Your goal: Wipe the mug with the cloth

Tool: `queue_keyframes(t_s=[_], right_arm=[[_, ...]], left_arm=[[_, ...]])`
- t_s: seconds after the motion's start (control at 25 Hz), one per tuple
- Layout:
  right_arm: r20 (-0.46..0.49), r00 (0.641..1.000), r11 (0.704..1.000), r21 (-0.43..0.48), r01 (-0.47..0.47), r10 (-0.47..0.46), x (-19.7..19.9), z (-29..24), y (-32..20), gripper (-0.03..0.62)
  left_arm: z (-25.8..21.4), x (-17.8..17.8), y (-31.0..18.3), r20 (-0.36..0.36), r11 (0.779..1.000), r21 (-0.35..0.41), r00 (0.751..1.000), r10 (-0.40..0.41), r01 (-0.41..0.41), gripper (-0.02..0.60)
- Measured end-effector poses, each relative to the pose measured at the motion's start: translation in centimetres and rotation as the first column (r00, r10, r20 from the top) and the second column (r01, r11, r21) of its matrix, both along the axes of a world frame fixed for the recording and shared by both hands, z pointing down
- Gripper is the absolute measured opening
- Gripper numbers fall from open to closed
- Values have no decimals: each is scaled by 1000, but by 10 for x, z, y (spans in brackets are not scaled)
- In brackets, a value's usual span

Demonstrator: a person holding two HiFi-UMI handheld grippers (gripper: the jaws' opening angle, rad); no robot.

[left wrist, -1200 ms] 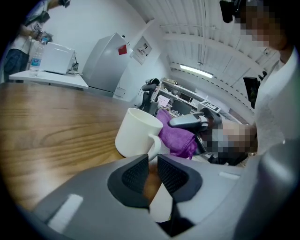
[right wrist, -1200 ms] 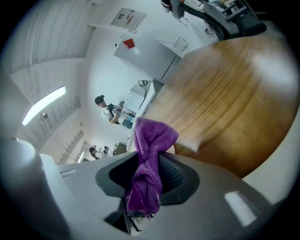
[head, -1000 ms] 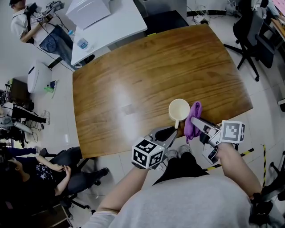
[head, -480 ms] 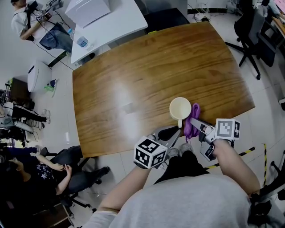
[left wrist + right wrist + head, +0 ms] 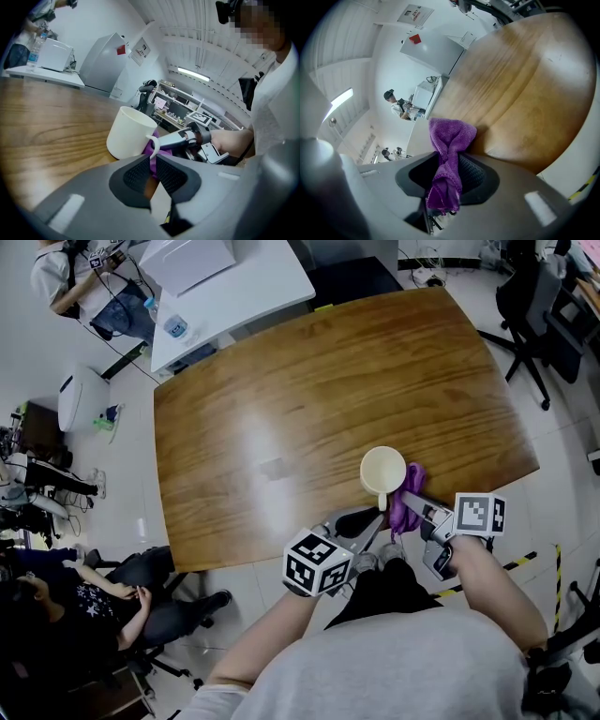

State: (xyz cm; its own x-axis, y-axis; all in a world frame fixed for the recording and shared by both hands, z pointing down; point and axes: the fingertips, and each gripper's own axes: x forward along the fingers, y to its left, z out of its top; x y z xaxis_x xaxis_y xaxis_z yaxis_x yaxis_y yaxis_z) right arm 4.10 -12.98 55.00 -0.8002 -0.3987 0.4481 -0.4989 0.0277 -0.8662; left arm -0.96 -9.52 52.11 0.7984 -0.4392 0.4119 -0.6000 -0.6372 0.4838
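1. Counts: two grippers, one mug, one cloth, one wooden table.
2. left gripper [image 5: 377, 519] [image 5: 152, 161]: its jaws have just been closing; the pads now pinch the mug's handle [image 5: 154, 142] between them; narrow gap only.
3. mug [image 5: 382, 468] [image 5: 128, 133]: white, upright on the table, mouth up; just ahead of the left gripper's tips, handle turned back toward them.
4. cloth [image 5: 413, 475] [image 5: 450, 136]: purple, bunched; just right of the mug and ahead of the right gripper; whether it touches the mug wall I cannot tell.
5. right gripper [image 5: 411, 502] [image 5: 450, 161]: jaws clamped on the cloth; a wad sticks out past the tips and a tail hangs behind the pads.
6. Surface: table [image 5: 281, 409] brown wood grain, glossy; both grippers work at its near edge.
7. Room: pale floor; white table [image 5: 234, 287] with a bottle [image 5: 174, 329] far left of the left gripper; office chair [image 5: 525, 306] far ahead-right of the right gripper; striped tape [image 5: 520, 562] just right of it.
8. View differences: only the left gripper view shows the handle between the pads; only the right gripper view shows the cloth's tail; the head view alone shows both marker cubes.
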Motion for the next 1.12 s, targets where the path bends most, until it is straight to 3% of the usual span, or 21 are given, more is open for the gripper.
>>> queue_keyframes(t_s=[0.24, 0.36, 0.48, 0.6, 0.88, 0.96, 1.12], right_arm=[[43, 999, 999, 36, -34, 32, 4, -25, 2, 132], [48, 998, 974, 224, 25, -37, 1, -67, 1, 132], [85, 990, 910, 409, 68, -112, -7, -127, 19, 132], [34, 982, 814, 564, 136, -188, -10, -182, 43, 132], [-115, 947, 617, 733, 285, -301, -9, -245, 103, 132], [-127, 932, 582, 750, 315, -340, -7, -247, 129, 132], [-71, 913, 568, 763, 309, -401, 14, -248, 186, 132]], left_arm=[[-10, -6, 2, -52, 999, 39, 999, 4, -2, 40], [-33, -15, 1, -99, 996, 87, 995, -12, 21, 40], [-72, -27, 7, -160, 988, 145, 987, -25, 49, 38], [-126, -38, 22, -220, 976, 212, 976, -3, 50, 31], [-208, -51, 80, -258, 927, 372, 964, 57, 45, 0], [-214, -51, 106, -284, 925, 375, 958, 47, 66, 0], [-207, -37, 161, -277, 930, 353, 961, -5, 106, 0]])
